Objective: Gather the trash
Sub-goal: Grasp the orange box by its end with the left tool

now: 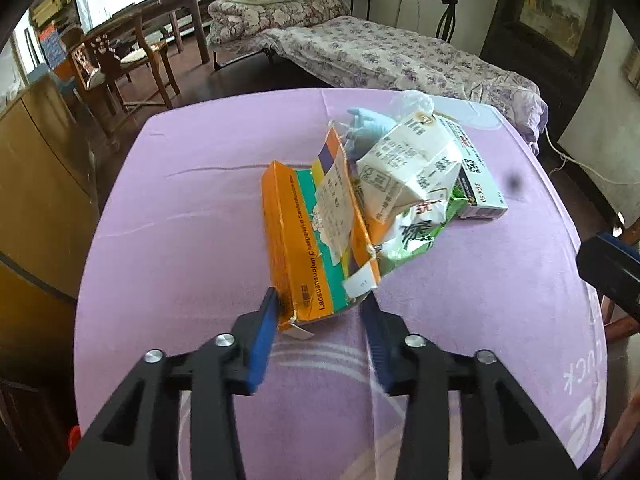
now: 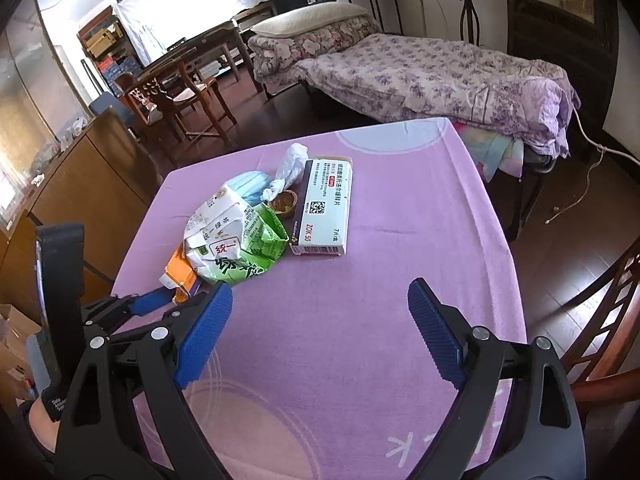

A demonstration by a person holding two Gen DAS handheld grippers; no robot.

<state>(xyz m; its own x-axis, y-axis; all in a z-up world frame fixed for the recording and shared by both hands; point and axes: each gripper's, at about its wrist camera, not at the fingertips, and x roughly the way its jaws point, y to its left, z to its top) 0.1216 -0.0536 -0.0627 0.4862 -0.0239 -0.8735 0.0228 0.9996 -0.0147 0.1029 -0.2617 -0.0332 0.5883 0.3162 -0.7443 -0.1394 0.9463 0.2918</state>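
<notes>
A heap of trash lies on the purple-clothed table [image 1: 180, 220]. The torn orange carton [image 1: 296, 240] is nearest, and my left gripper [image 1: 320, 304] is shut on its near end, a blue pad against each side. Behind it lie a crushed green-and-white tea carton [image 1: 408, 184], a white medicine box [image 1: 480, 188], a blue face mask [image 1: 364, 124] and a clear plastic wrap [image 1: 412, 100]. My right gripper [image 2: 320, 288] hangs open over bare cloth, short of the tea carton [image 2: 228, 248] and the medicine box [image 2: 324, 208]. A small brown cup [image 2: 282, 202] sits between them.
A bed with a floral cover [image 2: 420, 72] stands beyond the table's far edge. Wooden chairs [image 2: 176, 100] and a wooden cabinet [image 2: 88, 184] are to the left. Another wooden chair [image 2: 608, 320] is close on the right.
</notes>
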